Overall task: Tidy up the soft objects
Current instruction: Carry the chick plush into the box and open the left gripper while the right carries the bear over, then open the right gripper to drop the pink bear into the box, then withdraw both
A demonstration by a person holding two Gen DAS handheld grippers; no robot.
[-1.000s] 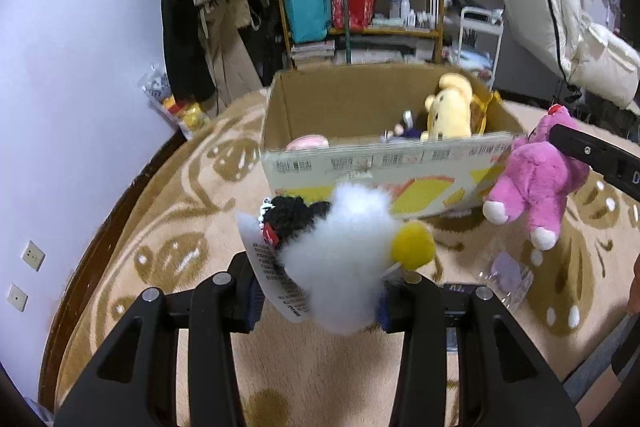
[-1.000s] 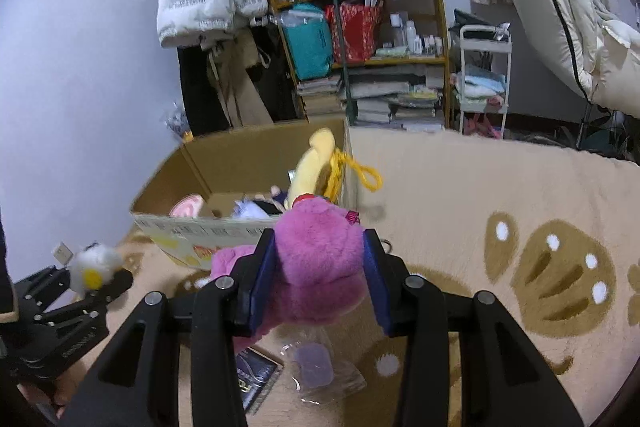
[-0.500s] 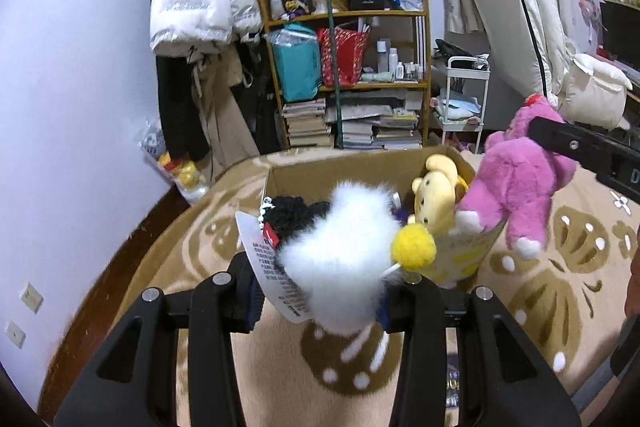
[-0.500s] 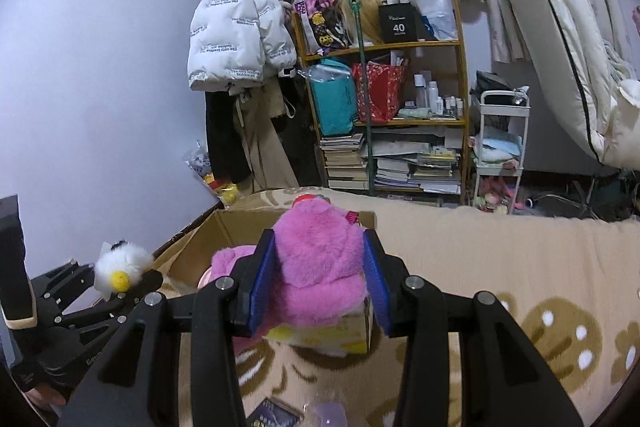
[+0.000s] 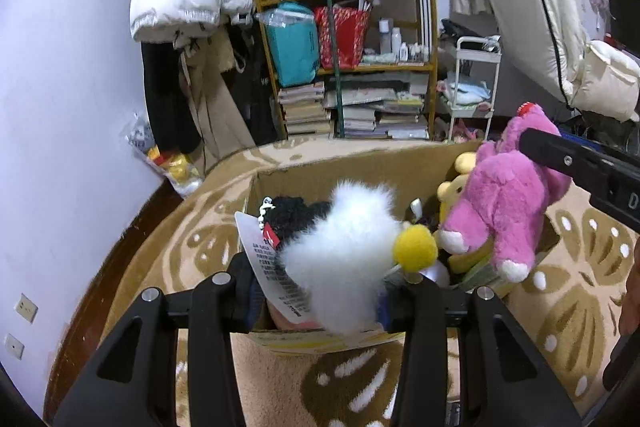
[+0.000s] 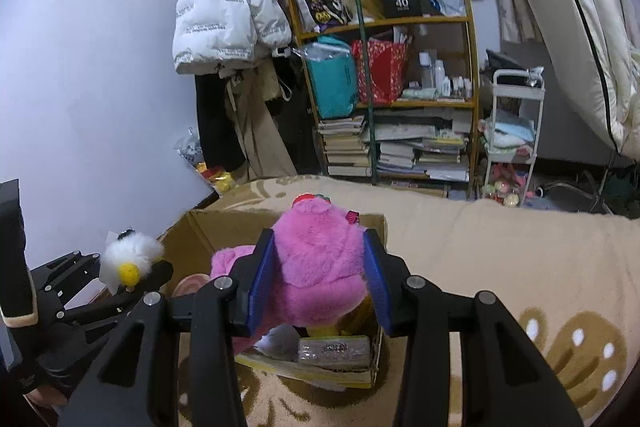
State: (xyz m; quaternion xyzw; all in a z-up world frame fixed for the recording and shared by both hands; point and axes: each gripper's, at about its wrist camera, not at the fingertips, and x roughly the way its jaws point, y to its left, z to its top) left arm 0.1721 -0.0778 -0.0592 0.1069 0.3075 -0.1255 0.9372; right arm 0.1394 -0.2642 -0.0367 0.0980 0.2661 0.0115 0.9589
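My left gripper [image 5: 320,297] is shut on a white fluffy toy [image 5: 340,247] with a yellow beak, black top and paper tag, held over the near edge of the open cardboard box [image 5: 320,167]. My right gripper [image 6: 318,283] is shut on a pink plush toy [image 6: 316,267], held above the box [image 6: 192,235]. The pink plush also shows in the left wrist view [image 5: 504,203], hanging over the box's right side. The white toy shows in the right wrist view [image 6: 130,255]. A yellow plush [image 5: 456,183] lies in the box.
The box sits on a beige patterned rug [image 5: 568,307]. Behind stand a wooden shelf [image 6: 400,99] with books and bags, hanging coats [image 6: 228,27], a white trolley [image 6: 516,131] and a leaning mattress [image 6: 580,27]. The wall [image 5: 60,107] is at the left.
Both grippers have moved forward and over the box with their toys. The pink plush now hangs lower over the box's right side; the white toy is above its near edge.
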